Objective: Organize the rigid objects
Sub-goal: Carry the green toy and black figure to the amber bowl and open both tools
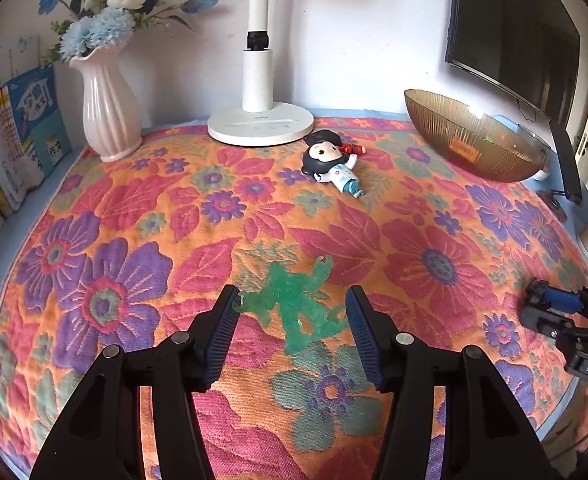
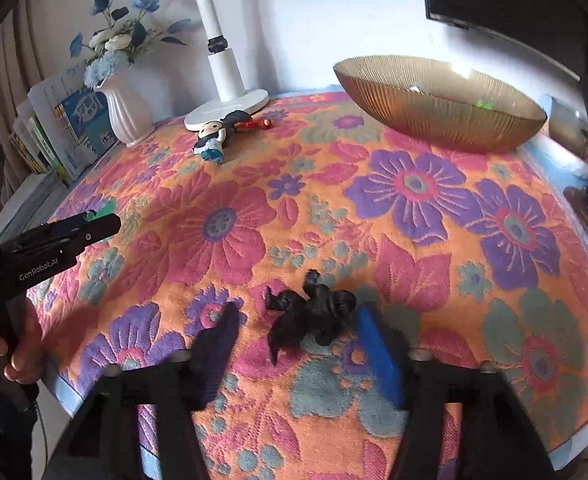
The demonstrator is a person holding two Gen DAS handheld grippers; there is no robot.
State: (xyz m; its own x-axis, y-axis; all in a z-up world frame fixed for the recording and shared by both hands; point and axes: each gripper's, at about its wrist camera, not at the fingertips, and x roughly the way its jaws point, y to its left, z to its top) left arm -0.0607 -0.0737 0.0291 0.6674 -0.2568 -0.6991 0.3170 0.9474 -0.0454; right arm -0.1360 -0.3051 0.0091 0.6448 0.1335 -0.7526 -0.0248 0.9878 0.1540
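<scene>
While the left gripper [image 1: 291, 310] straddles the translucent green plastic figure [image 1: 294, 304] lying flat on the flowered orange cloth [image 1: 133, 220], its jaws stand apart, pads just clear of the toy. Close squarely across the torso, not the thin limbs. The ribbed amber glass bowl [image 1: 470, 136] waits far right.

Right wrist view: the right gripper [image 2: 298, 334] brackets the black plastic figure [image 2: 310, 316], near centre; no pad contact visible. Lower slightly, then pinch the bulk.
</scene>
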